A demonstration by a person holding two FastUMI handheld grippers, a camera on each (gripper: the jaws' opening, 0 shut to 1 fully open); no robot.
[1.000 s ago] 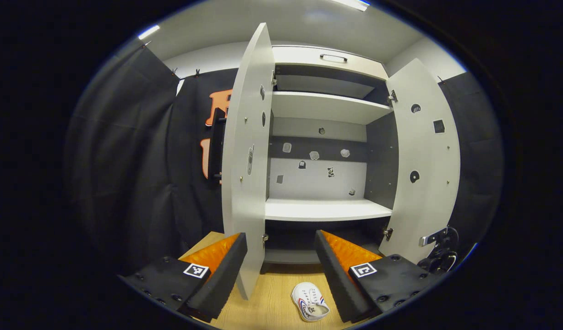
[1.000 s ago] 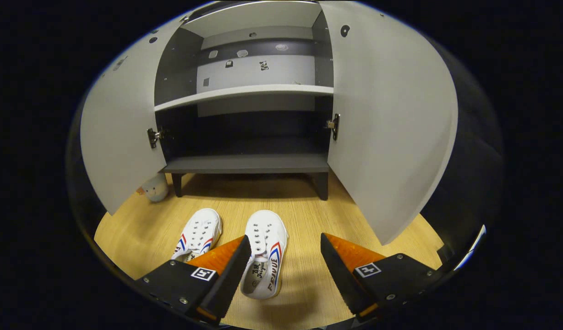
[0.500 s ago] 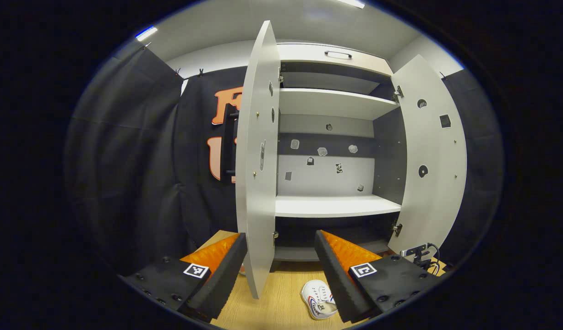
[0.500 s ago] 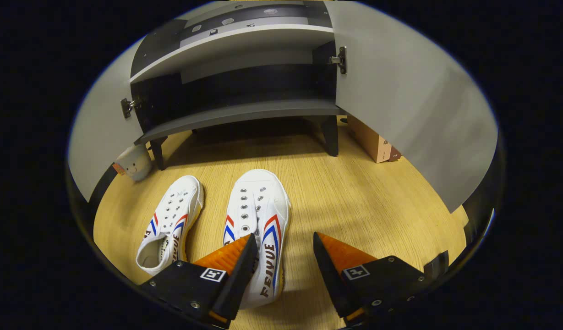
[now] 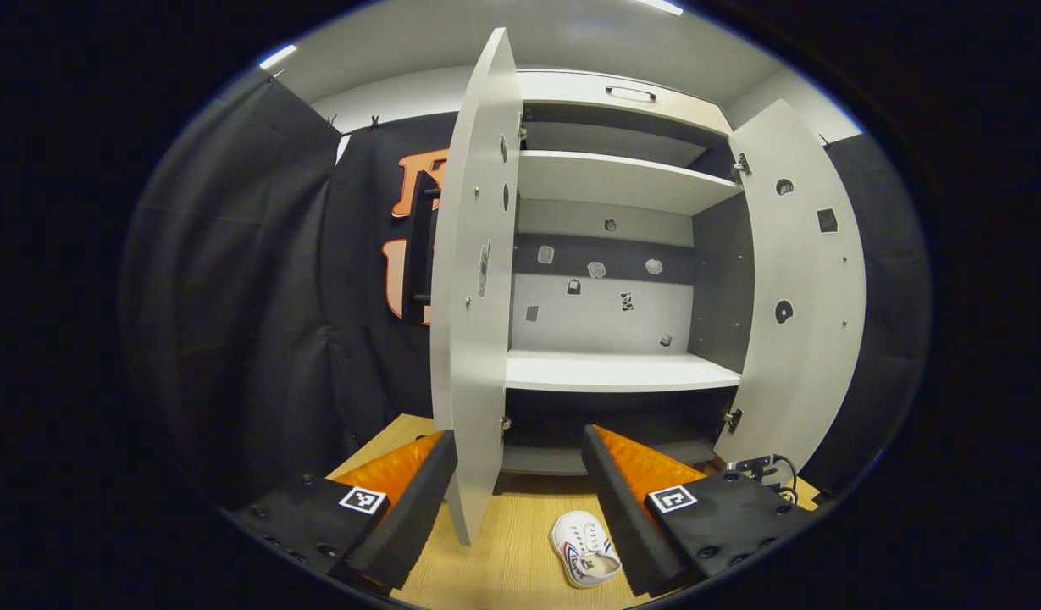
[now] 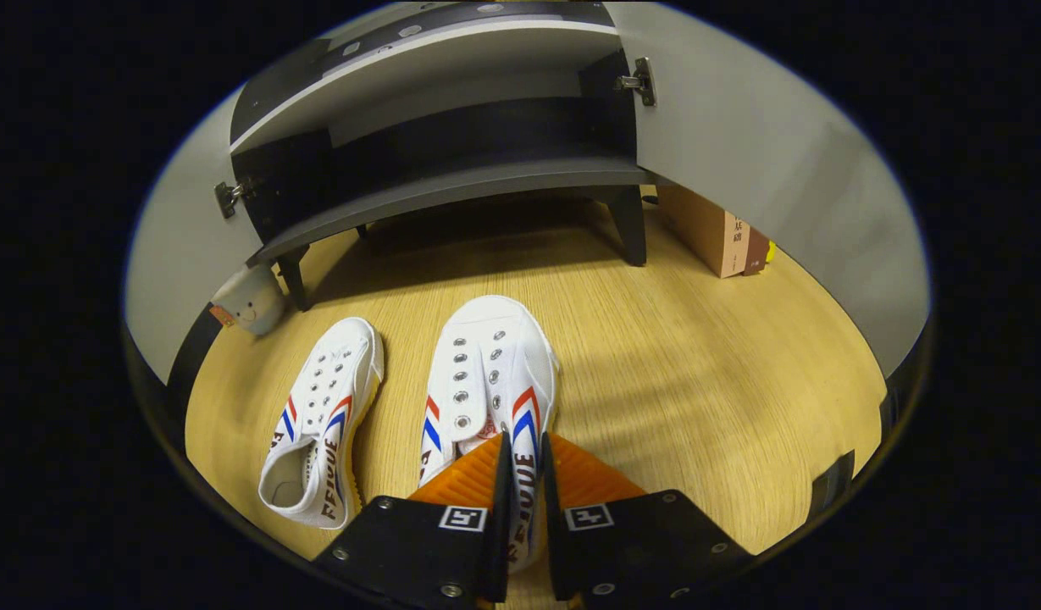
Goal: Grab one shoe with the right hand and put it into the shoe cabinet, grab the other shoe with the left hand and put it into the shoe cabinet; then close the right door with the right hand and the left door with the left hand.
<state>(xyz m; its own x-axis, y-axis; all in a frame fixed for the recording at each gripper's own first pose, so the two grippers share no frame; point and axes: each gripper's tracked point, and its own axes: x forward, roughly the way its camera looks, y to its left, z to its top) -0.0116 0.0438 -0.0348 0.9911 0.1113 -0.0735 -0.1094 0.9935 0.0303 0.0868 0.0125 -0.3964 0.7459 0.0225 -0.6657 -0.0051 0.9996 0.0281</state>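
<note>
Two white shoes with red and blue stripes lie side by side on the wooden floor before the shoe cabinet [image 6: 452, 199]. My right gripper [image 6: 523, 457] is shut on the side wall of the right shoe [image 6: 486, 381], both fingers pinching its canvas edge. The left shoe [image 6: 321, 419] lies free beside it. In the left gripper view, my left gripper [image 5: 520, 474] hangs open in the air, facing the cabinet [image 5: 622, 373] with both doors open. The left door [image 5: 473, 288] stands edge-on between its fingers. One shoe [image 5: 581, 549] shows below on the floor.
A small plush toy [image 6: 249, 298] sits by the cabinet's left leg. A brown box [image 6: 711, 233] stands behind the right door [image 6: 783, 178]. The cabinet's bottom shelf [image 6: 452, 191] is dark and low. A black cable [image 5: 774, 474] lies near the right door's foot.
My right gripper dropped toward the right shoe and shut on its side wall; it was open before. The left gripper drifted slightly and stays open.
</note>
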